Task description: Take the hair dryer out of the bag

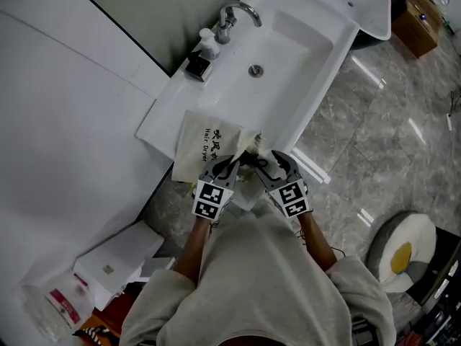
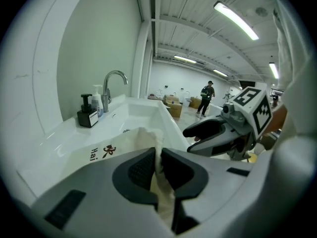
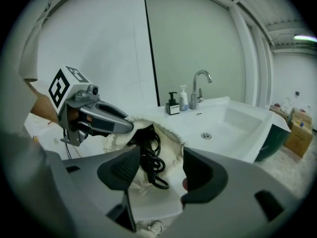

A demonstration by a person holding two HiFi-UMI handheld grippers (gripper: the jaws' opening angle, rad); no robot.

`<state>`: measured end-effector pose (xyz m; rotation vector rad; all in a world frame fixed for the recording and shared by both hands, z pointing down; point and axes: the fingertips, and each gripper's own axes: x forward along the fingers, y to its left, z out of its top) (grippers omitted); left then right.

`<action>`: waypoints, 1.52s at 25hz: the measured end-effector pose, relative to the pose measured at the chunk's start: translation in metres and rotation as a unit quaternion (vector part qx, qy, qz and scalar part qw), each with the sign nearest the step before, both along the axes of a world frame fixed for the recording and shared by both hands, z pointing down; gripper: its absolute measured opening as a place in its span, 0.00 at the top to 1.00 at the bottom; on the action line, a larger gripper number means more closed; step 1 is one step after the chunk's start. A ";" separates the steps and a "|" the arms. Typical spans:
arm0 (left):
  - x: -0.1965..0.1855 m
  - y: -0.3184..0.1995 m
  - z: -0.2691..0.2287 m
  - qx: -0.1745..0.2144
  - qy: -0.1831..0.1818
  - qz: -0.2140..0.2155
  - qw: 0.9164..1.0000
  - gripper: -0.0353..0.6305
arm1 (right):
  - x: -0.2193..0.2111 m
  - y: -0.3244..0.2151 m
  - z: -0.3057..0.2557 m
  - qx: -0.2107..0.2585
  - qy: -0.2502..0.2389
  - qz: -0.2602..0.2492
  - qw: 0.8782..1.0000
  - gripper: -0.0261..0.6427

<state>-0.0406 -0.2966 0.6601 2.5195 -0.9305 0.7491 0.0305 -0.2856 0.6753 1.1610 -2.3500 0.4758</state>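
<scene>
A cream cloth bag (image 1: 198, 146) printed "Hair Dryer" lies on the near left end of the white sink counter (image 1: 162, 110), its mouth toward me. My left gripper (image 1: 232, 163) is shut on the bag's rim; in the left gripper view the cloth edge (image 2: 158, 148) is pinched between my pads (image 2: 141, 170). My right gripper (image 1: 265, 166) stands open at the bag's mouth. In the right gripper view a coiled black cord (image 3: 150, 155) of the hair dryer shows inside the open bag (image 3: 171, 138), just ahead of the open jaws. The dryer's body is hidden.
Basin with drain (image 1: 255, 70), chrome faucet (image 1: 234, 16), soap bottle (image 1: 209, 43) and black dispenser (image 1: 198, 67) sit behind the bag. White boxes (image 1: 119, 262) lie on the floor at left, an egg-shaped cushion (image 1: 403, 254) at right. A person (image 2: 205, 98) stands far off.
</scene>
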 end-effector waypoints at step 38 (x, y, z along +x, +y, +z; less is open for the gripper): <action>-0.044 -0.001 -0.023 0.018 0.039 -0.045 0.998 0.89 | -0.110 -0.036 0.101 -0.132 0.207 -0.221 0.944 0.62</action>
